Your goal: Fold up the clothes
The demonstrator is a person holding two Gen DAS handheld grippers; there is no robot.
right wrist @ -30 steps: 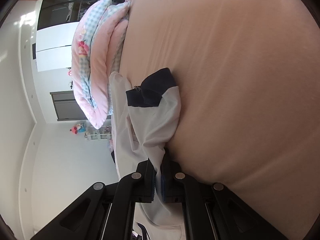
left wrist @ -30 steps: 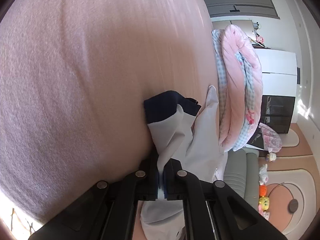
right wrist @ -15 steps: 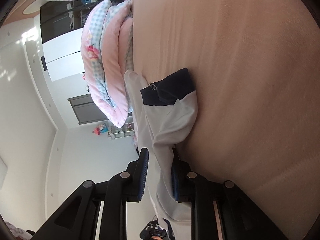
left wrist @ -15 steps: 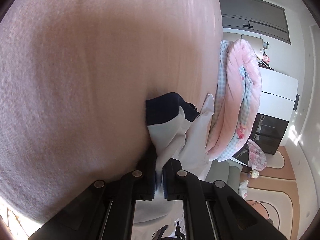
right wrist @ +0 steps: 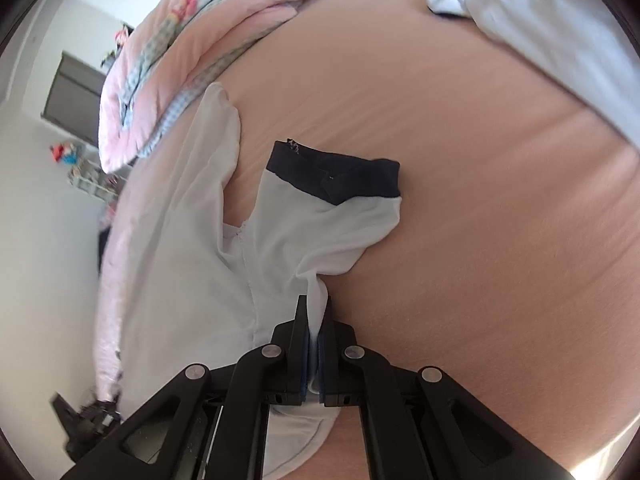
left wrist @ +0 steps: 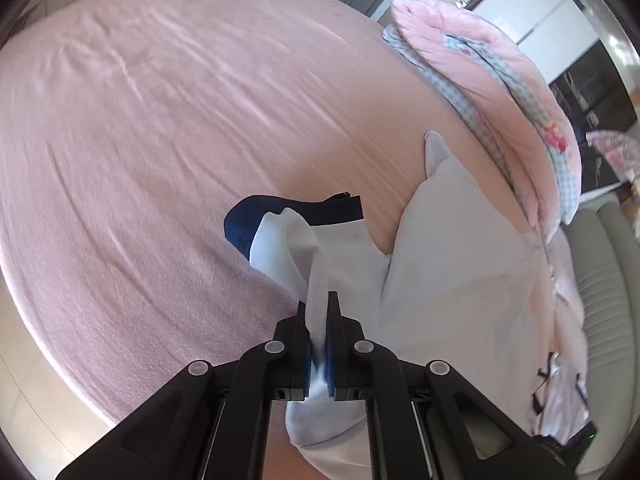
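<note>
A white garment [left wrist: 448,264] with a navy band [left wrist: 304,210] lies across the pink bed. My left gripper [left wrist: 319,304] is shut on a pinched fold of its white cloth, just below the navy band. In the right wrist view the same white garment [right wrist: 188,248] stretches up to the left, and its navy band [right wrist: 340,180] sits ahead. There my right gripper [right wrist: 316,312] is shut on another white fold. Cloth hangs below both pairs of fingers.
The pink bed sheet [left wrist: 160,120] fills most of both views. A folded pink and blue-checked quilt [left wrist: 500,92] lies at the bed's far side, also the quilt [right wrist: 180,52] at upper left. A grey sofa [left wrist: 600,288] stands at the right. More pale cloth [right wrist: 560,28] lies at the upper right.
Both views have rolled strongly and both grippers have risen, lifting the cloth. The right gripper's jaws stood apart around the cloth half a second ago and now pinch it.
</note>
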